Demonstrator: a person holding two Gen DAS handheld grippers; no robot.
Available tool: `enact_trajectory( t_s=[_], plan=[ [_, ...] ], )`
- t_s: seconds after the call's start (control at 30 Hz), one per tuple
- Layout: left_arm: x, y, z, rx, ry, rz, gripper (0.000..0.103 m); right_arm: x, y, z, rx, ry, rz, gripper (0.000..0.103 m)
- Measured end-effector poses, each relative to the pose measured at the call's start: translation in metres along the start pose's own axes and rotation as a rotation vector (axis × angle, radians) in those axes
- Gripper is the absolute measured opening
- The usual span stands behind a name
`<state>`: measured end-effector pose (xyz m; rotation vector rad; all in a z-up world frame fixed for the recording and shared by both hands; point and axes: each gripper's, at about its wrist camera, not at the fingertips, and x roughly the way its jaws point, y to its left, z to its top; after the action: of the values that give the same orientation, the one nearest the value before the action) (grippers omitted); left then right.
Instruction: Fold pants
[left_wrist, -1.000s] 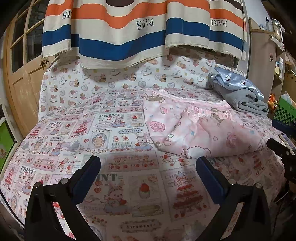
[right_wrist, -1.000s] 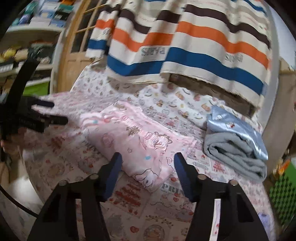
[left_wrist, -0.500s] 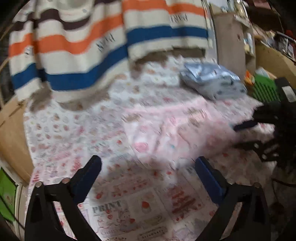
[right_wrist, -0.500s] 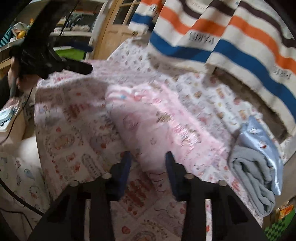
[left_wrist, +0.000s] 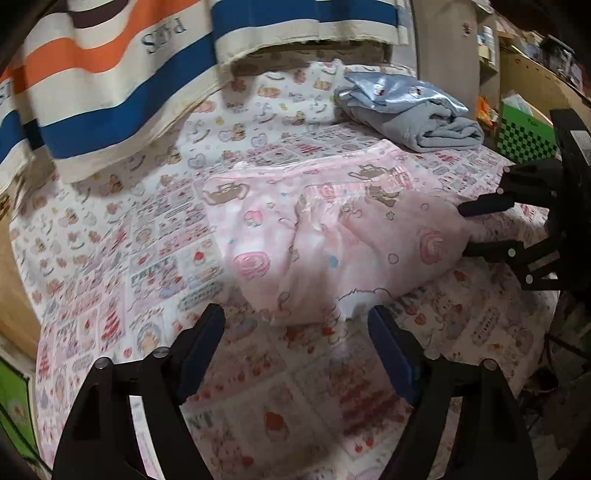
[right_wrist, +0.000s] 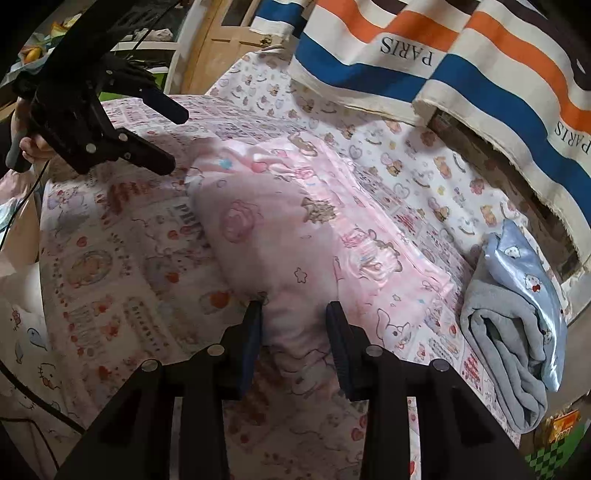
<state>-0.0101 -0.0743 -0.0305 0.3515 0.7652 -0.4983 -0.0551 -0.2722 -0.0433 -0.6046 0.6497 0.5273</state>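
Right gripper (right_wrist: 293, 314): nearest in the right wrist view, at 6 o'clock. Blue-padded fingers (right_wrist: 251, 332) stand apart with a bulging fold of the pink pants between them; the left pad touches the cloth, contact on the other pad cannot be told. The same gripper shows in the left wrist view at 3 o'clock (left_wrist: 467, 229), its two tips at the pants' edge.

Left gripper (left_wrist: 295, 325): at 6 o'clock in the left wrist view. Fingers wide apart, nothing between them, tips just short of the pants' near edge and over the bedspread. Seen from the right wrist camera at 10 o'clock (right_wrist: 170, 136), spread open beside the pants' far end.

Pink pants (left_wrist: 332, 236): folded into a thick bundle, lying on the bedspread around the middle of both views (right_wrist: 280, 236); cartoon print, shiny waistband side toward 12 o'clock in the left wrist view.

Bedspread (left_wrist: 155, 258): patterned pink-white cover carrying everything.

Blue-grey folded garment (left_wrist: 410, 110): beyond the pants at 1 o'clock in the left wrist view, near them; whether the two touch cannot be told. At 4 o'clock in the right wrist view (right_wrist: 517, 332).

Striped cloth (left_wrist: 110, 74): farthest, hanging at 11 o'clock; orange, blue and cream bands, lettered "PARIS" (right_wrist: 461, 55).
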Motion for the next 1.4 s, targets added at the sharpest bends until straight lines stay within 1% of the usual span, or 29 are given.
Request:
enact_trajectory(
  t_s=[0.07,0.1,0.17,0.2,0.23,0.27,0.3,0.33,0.37,0.4,0.43,0.5,0.57,0.63,0.73,0.77,0.87,0.93,1.0,1.1,1.17,1.23,1.33,1.4],
  plan=[
    [0.007,0.002,0.002,0.015,0.006,-0.052,0.065,0.000,-0.001,-0.001,-0.002,-0.003,-0.004,0.036],
    [0.011,0.003,0.004,0.013,0.017,-0.076,0.063,0.001,-0.001,-0.001,0.000,-0.003,-0.001,0.036],
    [0.024,0.005,0.006,-0.007,0.060,-0.123,0.051,0.003,-0.003,0.000,0.007,-0.001,0.005,0.036],
    [0.030,0.006,0.007,-0.019,0.081,-0.140,0.049,0.004,-0.004,0.000,0.011,0.000,0.008,0.036],
    [0.032,0.007,0.008,-0.026,0.069,-0.145,0.046,0.005,-0.005,0.001,0.019,0.002,0.015,0.036],
    [0.033,0.007,0.008,-0.024,0.071,-0.155,0.037,0.006,-0.007,0.001,0.029,0.005,0.023,0.036],
    [0.034,0.007,0.009,-0.027,0.078,-0.162,0.034,0.007,-0.008,0.002,0.038,0.009,0.029,0.036],
    [0.034,0.007,0.009,-0.034,0.081,-0.165,0.021,0.008,-0.010,0.002,0.050,0.014,0.042,0.035],
    [0.034,0.007,0.010,-0.041,0.088,-0.170,0.010,0.009,-0.011,0.003,0.059,0.022,0.064,0.023],
    [0.033,0.007,0.010,-0.046,0.091,-0.172,0.007,0.009,-0.011,0.003,0.065,0.030,0.087,0.014],
    [0.031,0.008,0.010,-0.053,0.087,-0.173,0.005,0.009,-0.010,0.004,0.070,0.035,0.104,0.009],
    [0.021,0.006,0.007,-0.043,0.064,-0.171,0.004,0.004,-0.007,0.006,0.070,0.031,0.115,0.007],
    [0.008,0.003,0.003,-0.027,0.041,-0.148,0.004,-0.006,-0.001,0.006,0.054,0.005,0.126,0.007],
    [-0.005,0.003,-0.004,-0.037,0.034,-0.163,0.004,-0.013,0.000,0.006,0.052,0.000,0.143,0.006],
    [-0.024,0.004,-0.014,-0.062,0.030,-0.190,0.004,-0.026,0.006,0.003,0.075,-0.002,0.208,0.006],
    [-0.030,0.002,-0.017,-0.062,0.025,-0.191,0.004,-0.030,0.009,0.003,0.072,-0.008,0.216,0.006],
    [-0.051,-0.004,-0.027,-0.057,0.007,-0.184,0.005,-0.046,0.022,0.000,0.066,-0.031,0.246,0.006],
    [-0.058,-0.005,-0.027,-0.051,0.001,-0.160,0.005,-0.058,0.031,0.000,0.061,-0.065,0.243,0.006],
    [-0.058,0.000,-0.022,-0.066,-0.012,-0.139,0.005,-0.065,0.034,0.002,0.076,-0.095,0.257,0.006],
    [-0.051,0.008,-0.008,-0.103,-0.010,-0.145,0.005,-0.060,0.023,0.011,0.135,-0.095,0.274,0.006],
    [-0.046,0.012,0.005,-0.104,-0.023,-0.156,0.005,-0.055,0.005,0.016,0.201,-0.097,0.303,0.006],
    [-0.040,0.018,0.019,-0.102,-0.029,-0.133,0.005,-0.051,-0.011,0.022,0.229,-0.102,0.311,0.006],
    [-0.024,0.030,0.046,-0.109,-0.022,-0.142,0.005,-0.040,-0.037,0.032,0.264,-0.095,0.289,0.006],
    [-0.011,0.036,0.061,-0.116,-0.024,-0.122,0.005,-0.028,-0.056,0.039,0.293,-0.083,0.273,0.006]
  ],
)
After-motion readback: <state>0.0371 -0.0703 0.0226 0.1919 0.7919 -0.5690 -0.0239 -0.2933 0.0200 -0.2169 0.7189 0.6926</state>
